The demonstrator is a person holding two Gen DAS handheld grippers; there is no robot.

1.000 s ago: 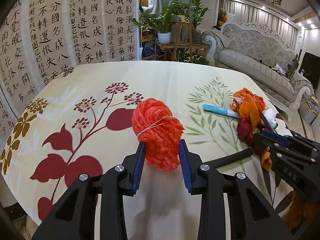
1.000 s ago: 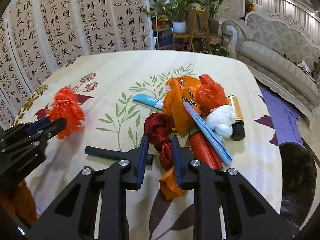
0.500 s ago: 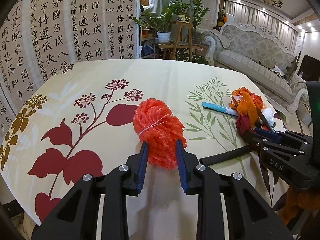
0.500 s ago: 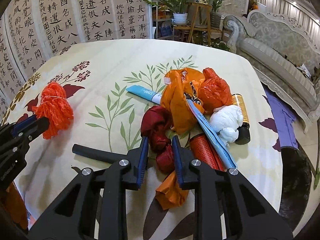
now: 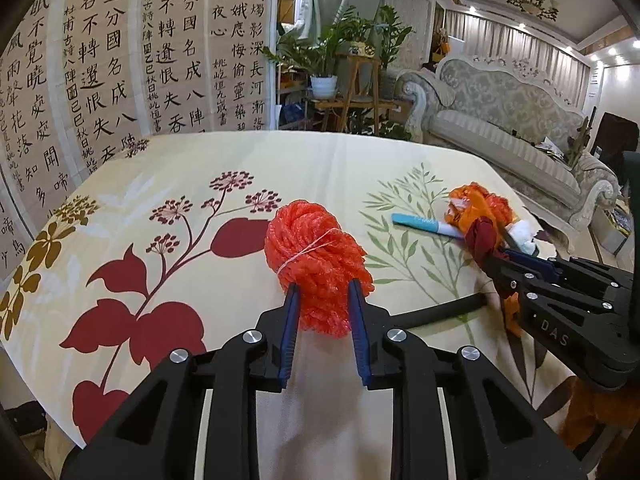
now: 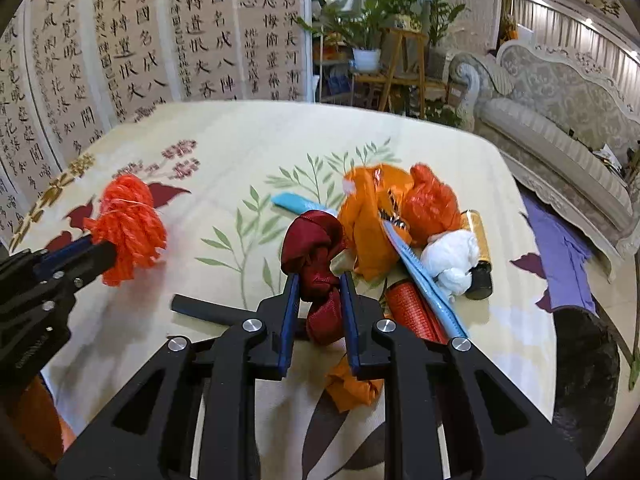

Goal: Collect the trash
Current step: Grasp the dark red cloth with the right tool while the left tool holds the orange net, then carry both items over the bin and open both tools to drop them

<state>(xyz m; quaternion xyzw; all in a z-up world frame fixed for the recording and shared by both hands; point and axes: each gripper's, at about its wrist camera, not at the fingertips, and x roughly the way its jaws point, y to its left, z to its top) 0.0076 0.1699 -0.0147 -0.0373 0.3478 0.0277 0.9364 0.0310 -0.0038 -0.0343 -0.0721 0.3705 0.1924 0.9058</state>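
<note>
The left gripper (image 5: 323,300) has just been narrowing its fingers onto the near end of the orange-red mesh bundle (image 5: 316,256), which lies on the desk (image 5: 256,160) about midway between its left and right edges; the pads now pinch it, and the netting bulges out beside them. Expect it to be light, soft and springy, so hold it across its tied waist, where the thin string cinches it, rather than by loose loops. The right gripper (image 6: 318,300) has likewise been closing its fingers on the dark red cloth knot (image 6: 314,248), at the near-left fringe of the trash pile (image 6: 404,220) toward the desk's right edge. You will find the cloth limp and light; its tail may drag the orange plastic bag (image 6: 368,216) it touches. The black stick (image 6: 200,308) just left of these fingers looks rigid. The flowered cloth covering the desk is smooth and may wrinkle. Beyond stand a calligraphy screen (image 5: 120,60), potted plants (image 5: 332,56) and a sofa (image 5: 512,120).
</note>
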